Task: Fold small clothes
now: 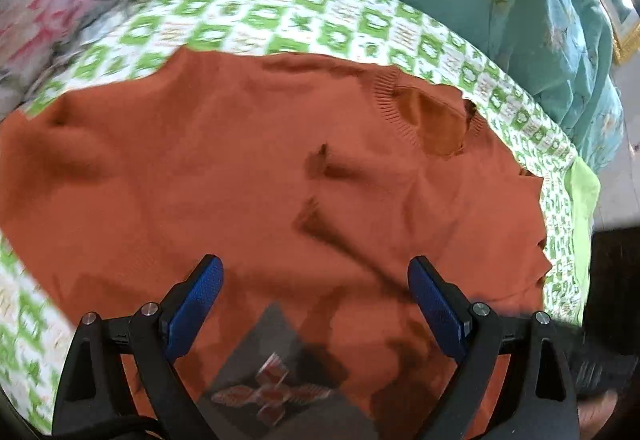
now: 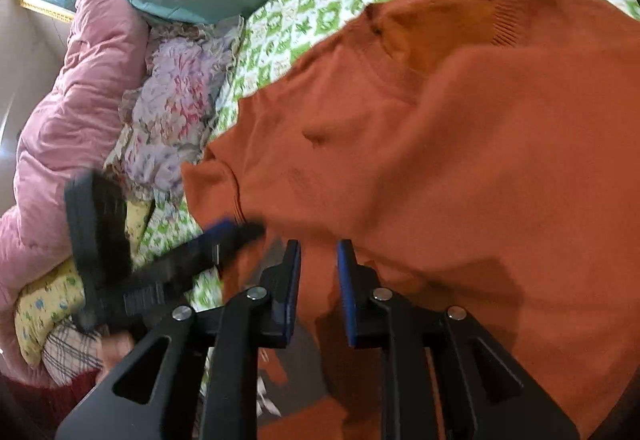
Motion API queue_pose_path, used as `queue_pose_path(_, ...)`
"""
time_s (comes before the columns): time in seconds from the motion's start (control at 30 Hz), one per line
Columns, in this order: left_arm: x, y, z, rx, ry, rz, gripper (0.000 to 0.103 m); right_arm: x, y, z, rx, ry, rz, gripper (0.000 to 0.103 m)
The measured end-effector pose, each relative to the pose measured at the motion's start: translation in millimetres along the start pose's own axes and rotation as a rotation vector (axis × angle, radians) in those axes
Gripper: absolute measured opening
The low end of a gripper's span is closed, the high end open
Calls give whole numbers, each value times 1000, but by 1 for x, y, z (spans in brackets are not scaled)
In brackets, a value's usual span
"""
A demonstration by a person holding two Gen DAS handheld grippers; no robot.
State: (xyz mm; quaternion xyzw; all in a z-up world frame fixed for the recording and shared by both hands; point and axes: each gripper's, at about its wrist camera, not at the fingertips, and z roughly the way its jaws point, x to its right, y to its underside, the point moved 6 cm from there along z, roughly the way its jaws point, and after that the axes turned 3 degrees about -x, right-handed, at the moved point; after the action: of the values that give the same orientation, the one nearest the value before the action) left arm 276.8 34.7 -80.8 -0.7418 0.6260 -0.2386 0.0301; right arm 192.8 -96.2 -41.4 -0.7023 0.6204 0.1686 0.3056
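Note:
An orange knit sweater [image 1: 248, 168] lies spread on a green-and-white patterned bed sheet [image 1: 280, 12], its ribbed collar [image 1: 400, 108] toward the far right. My left gripper [image 1: 316, 272] is open wide above the sweater's near edge, holding nothing. In the right wrist view the same sweater [image 2: 460, 160] fills the right side, with its collar [image 2: 500, 28] at the top. My right gripper [image 2: 319, 252] has its fingers close together with orange sweater cloth between the blue pads. The left gripper [image 2: 224, 236] shows blurred at the left of that view.
A teal floral quilt [image 1: 520, 0] lies beyond the sheet. A pink quilt [image 2: 80, 80] and a flowered cloth [image 2: 176, 108] lie at the left in the right wrist view. A patterned floor tile [image 1: 272, 392] shows below the bed edge.

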Motion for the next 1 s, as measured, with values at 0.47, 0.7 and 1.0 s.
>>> queue_pose_path(0.47, 36, -25, 49, -35, 70, 69, 6, -8, 77, 6, -134, 31, -84, 20)
queue_pose_path(0.7, 9, -29, -7, 146, 1, 99, 5, -17, 77, 7, -126, 45, -136, 20)
queue_pose_path(1.0, -10, -15, 26, 26, -12, 32, 46, -4, 78, 3, -123, 79, -126, 20)
